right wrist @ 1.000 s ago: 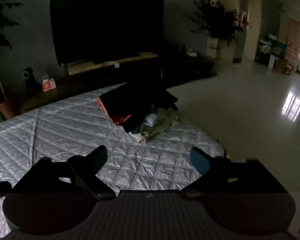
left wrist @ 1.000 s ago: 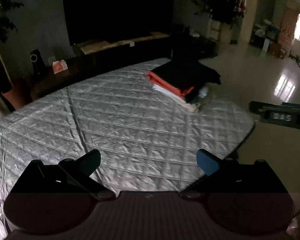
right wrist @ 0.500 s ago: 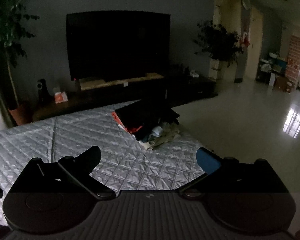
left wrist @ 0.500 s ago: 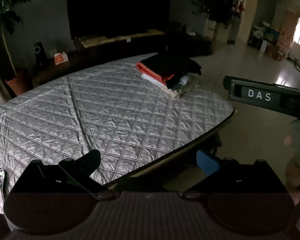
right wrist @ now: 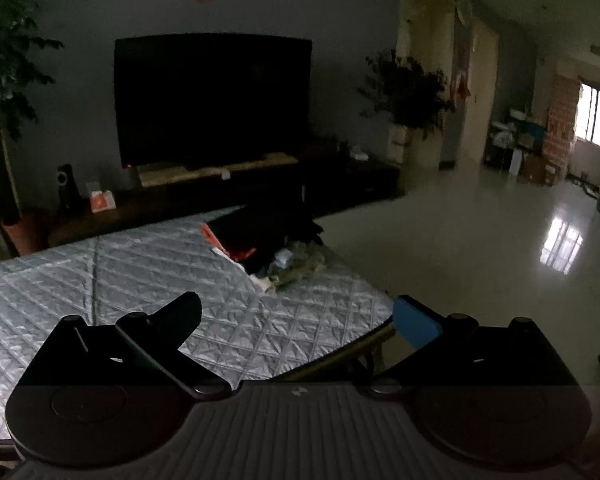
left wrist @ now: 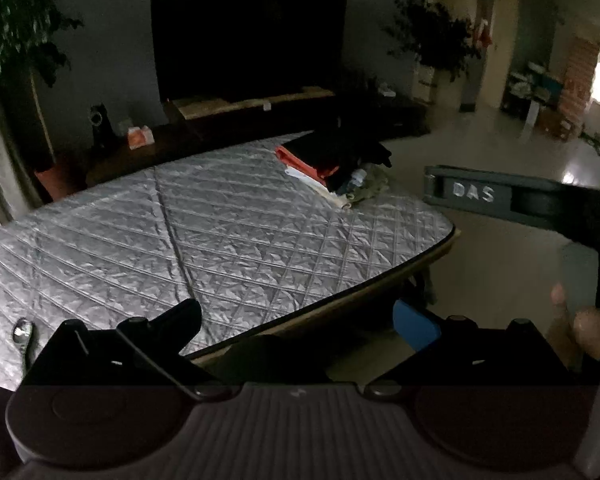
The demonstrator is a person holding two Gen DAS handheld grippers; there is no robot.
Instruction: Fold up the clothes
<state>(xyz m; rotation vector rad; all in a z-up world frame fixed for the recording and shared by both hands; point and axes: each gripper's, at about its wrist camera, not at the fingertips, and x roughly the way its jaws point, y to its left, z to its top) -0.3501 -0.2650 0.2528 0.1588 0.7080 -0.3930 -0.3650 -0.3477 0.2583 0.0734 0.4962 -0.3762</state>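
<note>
Clearly both grippers are spread wide with nothing between their fingers. On the left gripper (left wrist: 296, 316) a black finger (left wrist: 180, 320) stands to the left and a blue-padded finger (left wrist: 414, 322) to the right, both hanging over the near edge of a table covered by a silver quilted cover (left wrist: 220, 232). The right gripper (right wrist: 296, 316) is released in the same way, above the near right corner of that cover (right wrist: 160, 280). Its body shows at the right of the left wrist view as a dark bar (left wrist: 500, 196) marked with pale letters, with part of the person's hand (left wrist: 592, 328) below it. The clothes (left wrist: 336, 168) lie in a pile at the far right of the table, well apart from both grippers: a dark piece on top, an orange one under it, pale and greenish pieces loose on the right side. From the right wrist camera the pile (right wrist: 268, 248) sits just left of the table's right edge. Beyond the table stand a low dark cabinet (right wrist: 220, 196) and a large black television (right wrist: 212, 100). Leafy plants (right wrist: 408, 92) stand on either side, and a shiny floor (right wrist: 480, 248) stretches away to the right.
</note>
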